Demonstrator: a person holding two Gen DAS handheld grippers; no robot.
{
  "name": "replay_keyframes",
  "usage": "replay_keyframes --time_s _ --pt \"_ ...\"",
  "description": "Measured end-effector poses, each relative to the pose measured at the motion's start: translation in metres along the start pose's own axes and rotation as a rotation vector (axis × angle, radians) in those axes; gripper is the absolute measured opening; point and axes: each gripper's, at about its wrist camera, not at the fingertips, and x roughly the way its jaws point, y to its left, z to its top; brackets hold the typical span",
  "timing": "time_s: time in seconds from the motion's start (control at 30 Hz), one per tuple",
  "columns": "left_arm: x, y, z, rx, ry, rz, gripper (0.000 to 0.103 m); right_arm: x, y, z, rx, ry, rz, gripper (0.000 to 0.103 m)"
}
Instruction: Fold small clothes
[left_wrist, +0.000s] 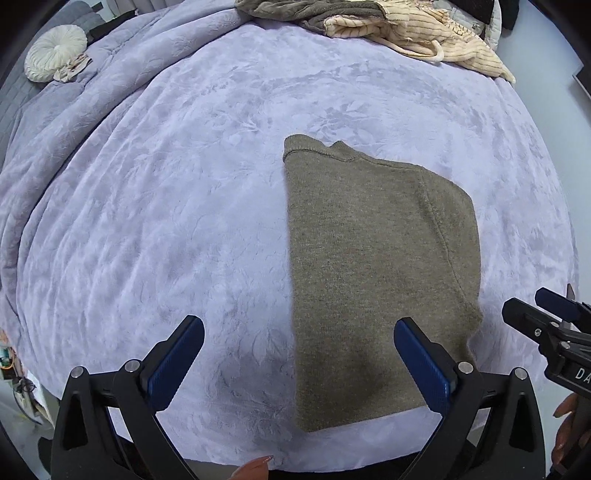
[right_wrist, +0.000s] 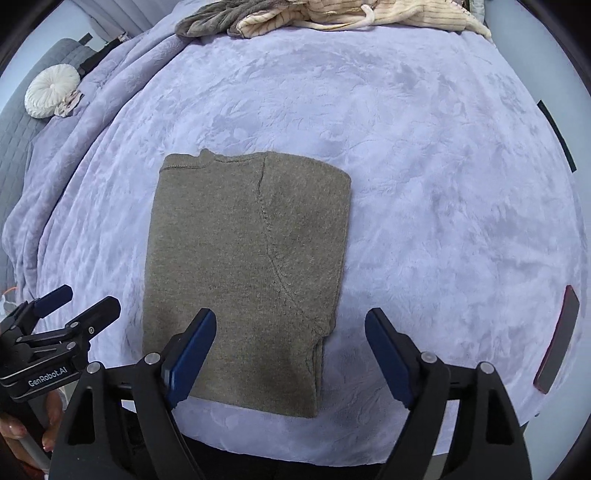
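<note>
An olive-brown knit garment (left_wrist: 376, 266) lies folded into a tall rectangle on the lavender blanket (left_wrist: 166, 229); it also shows in the right wrist view (right_wrist: 243, 266). My left gripper (left_wrist: 299, 332) is open and empty above the garment's near left edge. My right gripper (right_wrist: 290, 325) is open and empty above the garment's near right corner. The right gripper also shows at the right edge of the left wrist view (left_wrist: 546, 310), and the left gripper at the left edge of the right wrist view (right_wrist: 74, 302).
A heap of unfolded clothes, grey-brown and cream striped (left_wrist: 388, 26), lies at the far edge of the bed (right_wrist: 332, 18). A round white cushion (left_wrist: 55, 51) sits far left. A dark flat phone-like object (right_wrist: 557, 339) lies on the blanket at right.
</note>
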Motion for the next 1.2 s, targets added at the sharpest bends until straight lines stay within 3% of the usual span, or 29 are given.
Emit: replay_keyframes --time_s 0.43,1.2 --pt "-0.011 -0.005 0.001 -0.007 0.04 0.029 0.103 0.0 -0.001 0.005 0.079 0.098 -0.022 0.085" --pt "-0.013 -0.01 -0.001 0.01 0.052 0.037 0.103 0.001 0.004 0.001 0.072 0.123 -0.072 0.085"
